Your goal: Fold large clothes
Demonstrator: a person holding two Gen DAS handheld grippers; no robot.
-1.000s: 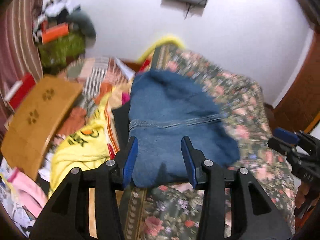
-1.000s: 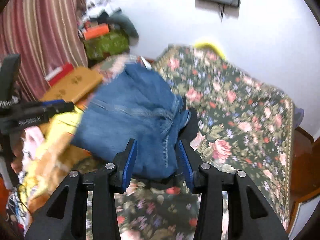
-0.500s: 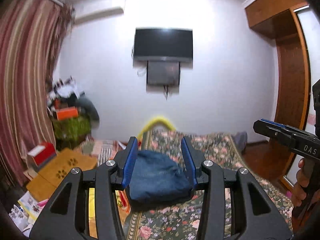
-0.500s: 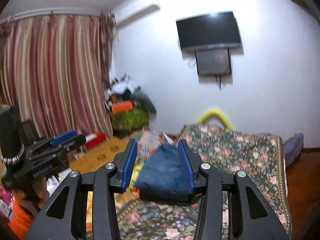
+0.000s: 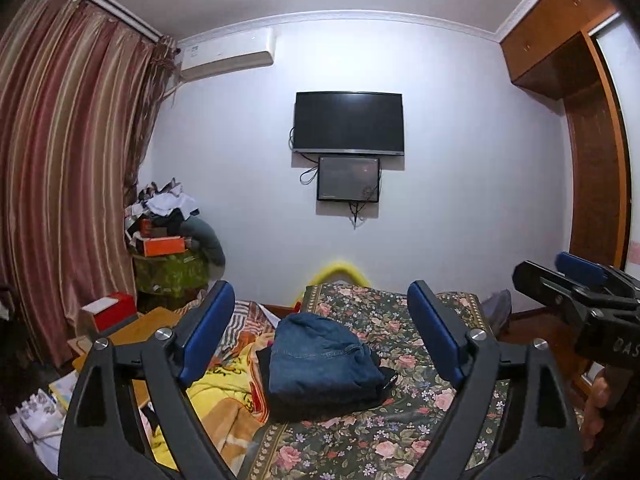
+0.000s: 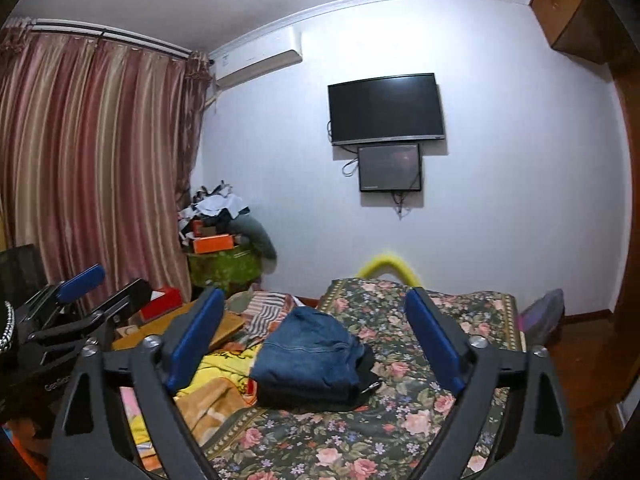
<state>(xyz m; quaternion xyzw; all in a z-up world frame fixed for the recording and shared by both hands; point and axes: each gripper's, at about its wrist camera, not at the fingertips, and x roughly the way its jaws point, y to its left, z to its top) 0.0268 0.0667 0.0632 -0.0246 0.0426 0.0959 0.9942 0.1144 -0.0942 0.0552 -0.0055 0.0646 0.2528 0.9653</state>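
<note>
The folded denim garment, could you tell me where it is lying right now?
In both wrist views the folded denim garment lies mid-frame on the floral bedspread, at its left edge beside the yellow blanket, below the wall television.

Both wrist views looking level along the floral-covered bed from well back at its near end, facing the white far wall with the black wall-mounted television. Left view set left of the right view; shared: bed, wall, striped curtains.
</note>
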